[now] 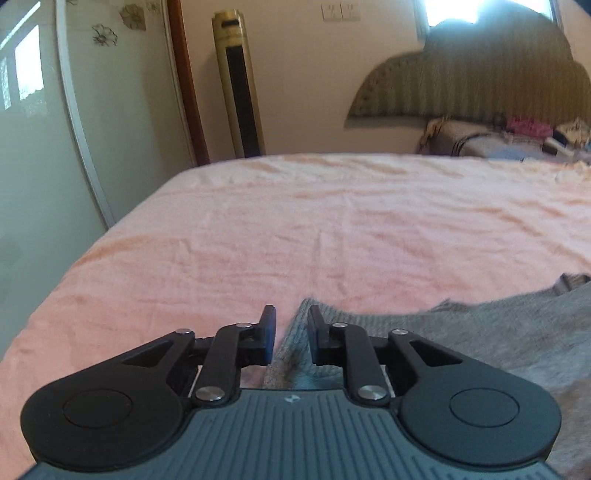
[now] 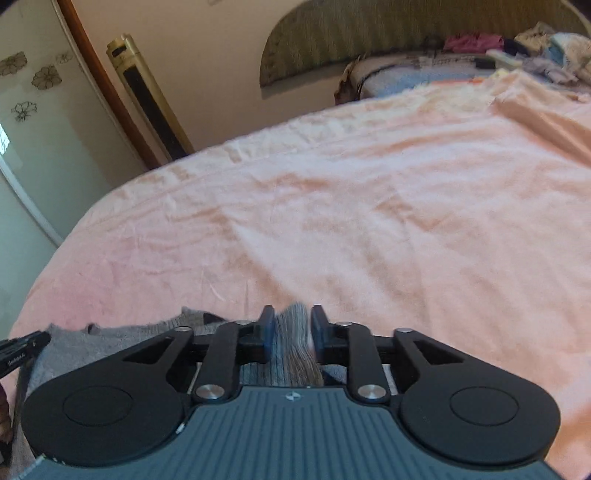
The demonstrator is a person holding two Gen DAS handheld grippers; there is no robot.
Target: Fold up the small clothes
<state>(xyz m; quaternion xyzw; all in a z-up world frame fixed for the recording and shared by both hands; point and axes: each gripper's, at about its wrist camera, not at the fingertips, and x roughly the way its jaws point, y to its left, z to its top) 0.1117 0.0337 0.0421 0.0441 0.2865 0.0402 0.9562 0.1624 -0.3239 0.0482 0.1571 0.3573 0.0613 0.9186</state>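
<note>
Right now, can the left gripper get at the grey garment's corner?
Probably yes: the grey garment lies flat on the pink bedspread, its corner already between the left gripper's parted fingers, with nothing over it.

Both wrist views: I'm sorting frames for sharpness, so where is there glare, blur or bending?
Left wrist view: the window is blown out white, the headboard below it soft. Right wrist view: the grey garment smears between the fingers; the tower fan leans from fisheye distortion.
</note>
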